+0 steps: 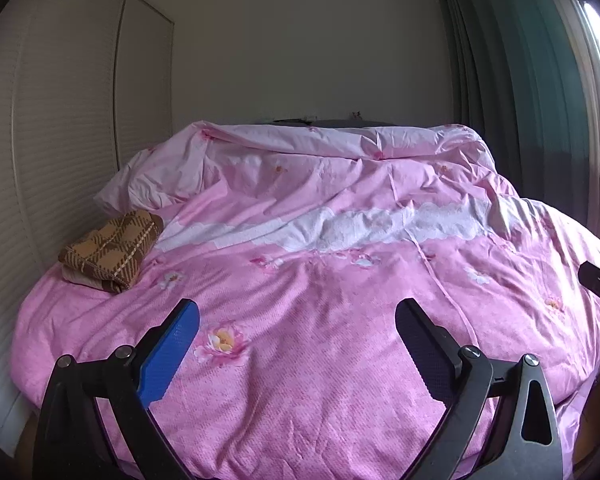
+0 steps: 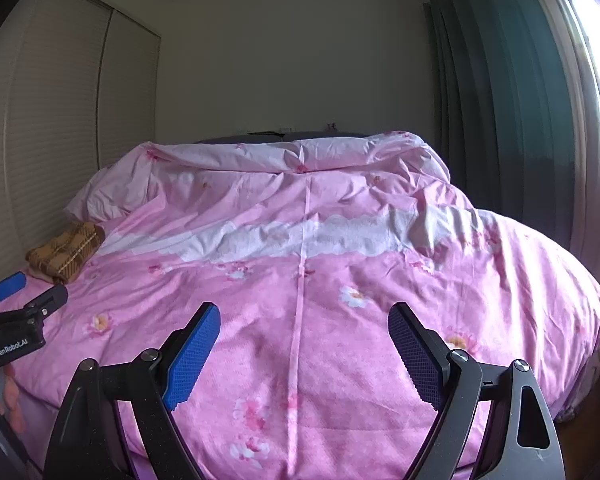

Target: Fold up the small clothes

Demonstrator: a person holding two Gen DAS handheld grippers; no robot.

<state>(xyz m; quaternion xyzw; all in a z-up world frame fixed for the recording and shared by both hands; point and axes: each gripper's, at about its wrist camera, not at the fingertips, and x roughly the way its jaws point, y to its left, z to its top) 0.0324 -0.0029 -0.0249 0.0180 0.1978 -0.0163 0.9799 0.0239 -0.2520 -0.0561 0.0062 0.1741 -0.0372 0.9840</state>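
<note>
Left tool marked "GenRobot.AI", jaws apart over pink duvet

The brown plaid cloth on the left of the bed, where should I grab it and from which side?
Probably the near right corner of the plaid cloth, coming from the right with the open left gripper. It lies as a folded stack on the quilt near the wardrobe, so that corner looks easiest to reach.

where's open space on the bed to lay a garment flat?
The widest bare stretch is the pink duvet in front of both open tools, left tool and right tool, up to the white lace band. The left edge is taken by the folded brown plaid cloth, with the pillow behind it.
</note>
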